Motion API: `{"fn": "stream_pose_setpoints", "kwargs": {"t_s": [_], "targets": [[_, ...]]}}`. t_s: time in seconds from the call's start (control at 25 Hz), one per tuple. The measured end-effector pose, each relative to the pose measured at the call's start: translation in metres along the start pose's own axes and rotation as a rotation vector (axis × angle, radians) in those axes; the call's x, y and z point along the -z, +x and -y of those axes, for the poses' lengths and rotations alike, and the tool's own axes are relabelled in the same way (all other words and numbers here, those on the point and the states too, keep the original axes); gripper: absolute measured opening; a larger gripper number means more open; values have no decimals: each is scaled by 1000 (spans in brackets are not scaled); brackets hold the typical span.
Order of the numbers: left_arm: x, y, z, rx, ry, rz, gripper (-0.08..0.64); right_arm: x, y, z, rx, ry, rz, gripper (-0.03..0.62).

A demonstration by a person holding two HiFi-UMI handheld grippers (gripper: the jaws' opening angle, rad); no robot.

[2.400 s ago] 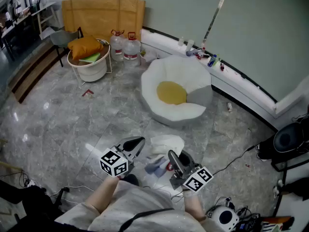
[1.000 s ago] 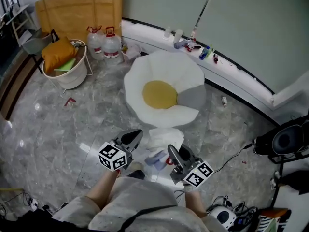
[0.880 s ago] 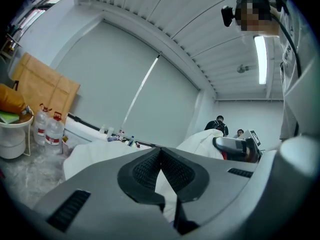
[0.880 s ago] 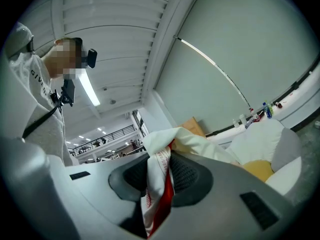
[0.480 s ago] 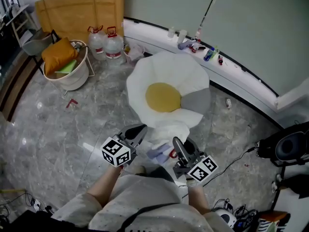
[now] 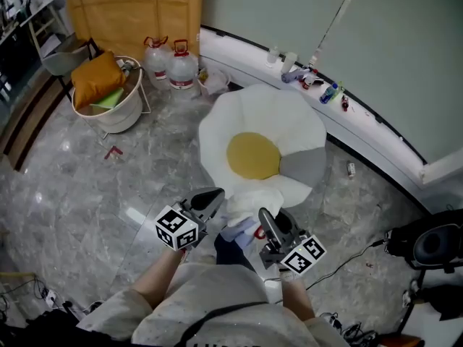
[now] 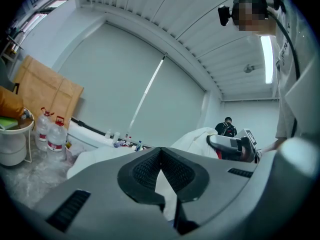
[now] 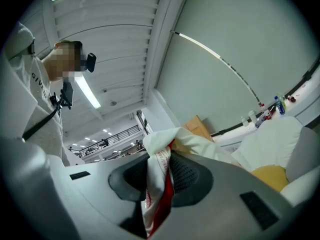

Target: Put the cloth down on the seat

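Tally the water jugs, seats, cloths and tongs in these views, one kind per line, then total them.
Water jugs: 2
Seat: 1
Cloth: 1
Tongs: 2, left tongs and right tongs
Total: 6

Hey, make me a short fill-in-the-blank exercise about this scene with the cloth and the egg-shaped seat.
1. The left gripper and the right gripper hold the cloth ___ them.
2. The round centre of the white seat is coloured ___.
3. Next to the white basket stand ___ water bottles.

Missing words: between; yellow; two.
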State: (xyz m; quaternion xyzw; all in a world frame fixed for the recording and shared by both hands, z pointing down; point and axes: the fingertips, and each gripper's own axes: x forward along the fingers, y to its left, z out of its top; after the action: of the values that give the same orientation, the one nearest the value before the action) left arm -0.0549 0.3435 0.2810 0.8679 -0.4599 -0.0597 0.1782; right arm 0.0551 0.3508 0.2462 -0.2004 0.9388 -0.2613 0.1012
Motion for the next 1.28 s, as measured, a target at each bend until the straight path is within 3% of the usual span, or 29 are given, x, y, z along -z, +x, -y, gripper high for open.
{"fn": "stream_pose_setpoints", "kwargs": {"t_s": [0.72,1.28], "targets": [[-36,126,-84,-13,-15,-11,14,-53,88,103,-98,-30,-93,100],[-37,216,-139,-46,-35,0,14,-88,121,204,-106,-22,-91,100]]}}
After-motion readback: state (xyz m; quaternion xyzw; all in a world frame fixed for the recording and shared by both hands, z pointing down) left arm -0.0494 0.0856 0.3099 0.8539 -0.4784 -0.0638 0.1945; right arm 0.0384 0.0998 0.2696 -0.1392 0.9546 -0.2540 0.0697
